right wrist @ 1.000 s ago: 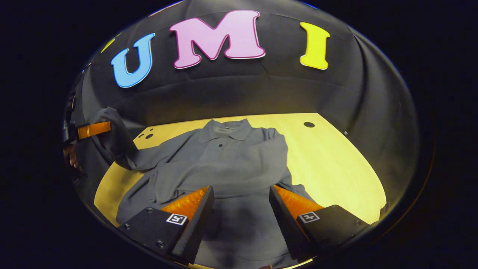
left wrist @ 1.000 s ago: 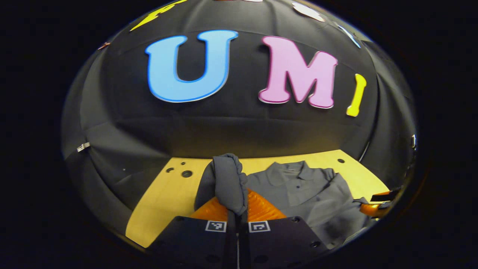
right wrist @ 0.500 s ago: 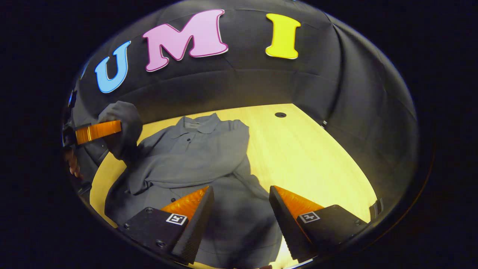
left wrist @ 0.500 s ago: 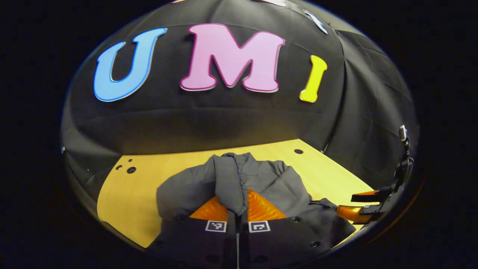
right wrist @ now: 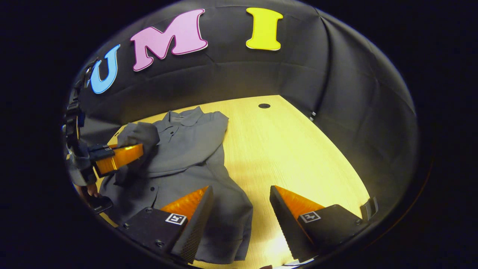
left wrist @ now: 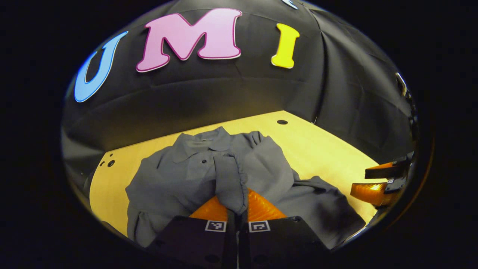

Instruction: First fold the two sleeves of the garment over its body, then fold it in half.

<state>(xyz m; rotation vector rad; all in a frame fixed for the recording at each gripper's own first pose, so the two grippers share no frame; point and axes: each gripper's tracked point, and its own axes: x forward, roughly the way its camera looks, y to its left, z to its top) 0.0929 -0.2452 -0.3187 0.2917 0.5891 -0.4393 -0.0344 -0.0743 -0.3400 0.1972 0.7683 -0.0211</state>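
My left tongs (left wrist: 237, 203) were clamped tight on the cuff end of the left sleeve (left wrist: 229, 179), at the bottom centre of the left gripper view. The bunched cuff stood up between the fingers, lifted off the desk (left wrist: 321, 149).

Directly beyond that grip lay the garment (left wrist: 179, 179), a grey buttoned shirt, its collar (left wrist: 209, 140) pointing to the upper centre of the frame. So its long axis ran away from my left tongs, hem near, collar far. The held sleeve hung over the chest, roughly along the button line.

In the right gripper view the same grip sat at mid-left, my left tongs (right wrist: 127, 155) over the shirt body, the sleeve (right wrist: 140, 134) draped from them. The other sleeve (right wrist: 190, 149) looked already laid across the chest.

My right tongs (right wrist: 239, 209) were wide open with nothing in them, at the bottom of that view, above the shirt's lower edge and bare desk (right wrist: 291, 149).

Judgement: the left tongs were the nearer ones. The move ahead looked like lowering this cuff onto the chest and letting go. The half-fold was not yet begun.
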